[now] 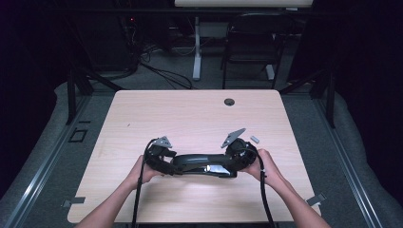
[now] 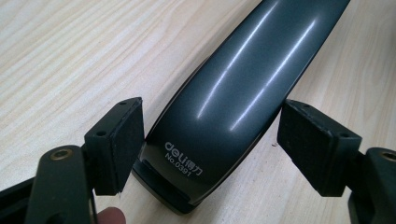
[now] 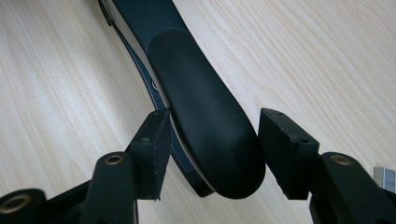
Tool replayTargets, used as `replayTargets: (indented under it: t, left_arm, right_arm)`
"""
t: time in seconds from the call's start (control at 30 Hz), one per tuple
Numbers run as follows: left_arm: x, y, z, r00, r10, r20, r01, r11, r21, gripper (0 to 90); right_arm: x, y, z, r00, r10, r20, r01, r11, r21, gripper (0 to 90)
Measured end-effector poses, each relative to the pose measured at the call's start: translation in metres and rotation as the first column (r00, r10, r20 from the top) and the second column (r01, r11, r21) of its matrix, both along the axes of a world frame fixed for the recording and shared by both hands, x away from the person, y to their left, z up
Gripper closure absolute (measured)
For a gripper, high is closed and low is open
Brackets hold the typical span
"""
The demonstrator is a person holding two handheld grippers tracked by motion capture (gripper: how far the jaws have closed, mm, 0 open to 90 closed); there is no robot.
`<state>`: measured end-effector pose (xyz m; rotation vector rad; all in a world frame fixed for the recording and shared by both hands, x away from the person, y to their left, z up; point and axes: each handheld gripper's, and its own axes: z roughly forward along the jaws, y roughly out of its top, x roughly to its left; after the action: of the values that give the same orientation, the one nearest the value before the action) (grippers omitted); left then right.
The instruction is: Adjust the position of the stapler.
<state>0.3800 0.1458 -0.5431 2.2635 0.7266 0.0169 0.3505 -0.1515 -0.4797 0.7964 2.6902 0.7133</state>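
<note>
Lying across the near middle of the pale wooden table (image 1: 190,114), a long dark-grey glossy stapler (image 1: 202,164) is sitting between the left gripper (image 1: 167,164) and right gripper (image 1: 233,161), with a small strip of metal staples (image 1: 254,139) lying nearby. In the left gripper view, the open pads (image 2: 128,140) are flanking the stapler's (image 2: 224,107) hinged end, not pressing. In the right gripper view, the parted pads (image 3: 156,144) are straddling its (image 3: 205,126) rounded front end.

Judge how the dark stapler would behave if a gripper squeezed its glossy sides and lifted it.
The stapler looks rigid, so it should hold its shape. Its glossy, tapering shell may slip between the pads. Lying long and flat on the table, it seems unlikely to roll.
</note>
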Motion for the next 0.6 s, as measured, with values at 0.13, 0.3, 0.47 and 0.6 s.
replayTargets:
  t: [0.13, 0.3, 0.47, 0.6]
  left_arm:
    - [0.000, -0.001, 0.000, 1.0000, 0.006, 0.000, -0.006, 1.0000, 0.007, 23.9]
    - [0.000, -0.001, -0.001, 0.9999, -0.007, -0.014, 0.007, 1.0000, 0.004, 24.9]
    - [0.001, 0.001, 0.000, 0.9993, -0.024, -0.029, 0.024, 0.9996, -0.013, 26.3]
    - [0.001, 0.003, 0.001, 0.9992, -0.025, -0.033, 0.025, 0.9996, -0.011, 27.5]
  right_arm:
    - [-0.001, -0.010, 0.004, 0.9997, -0.018, -0.015, 0.018, 0.9998, 0.009, 46.8]
    - [-0.001, -0.013, 0.004, 0.9998, -0.016, -0.015, 0.016, 0.9997, 0.015, 48.1]
    - [0.000, -0.014, 0.002, 0.9999, -0.013, -0.005, 0.013, 0.9993, 0.034, 47.7]
    - [0.002, -0.015, 0.000, 0.9999, -0.016, 0.004, 0.015, 0.9978, 0.064, 47.2]
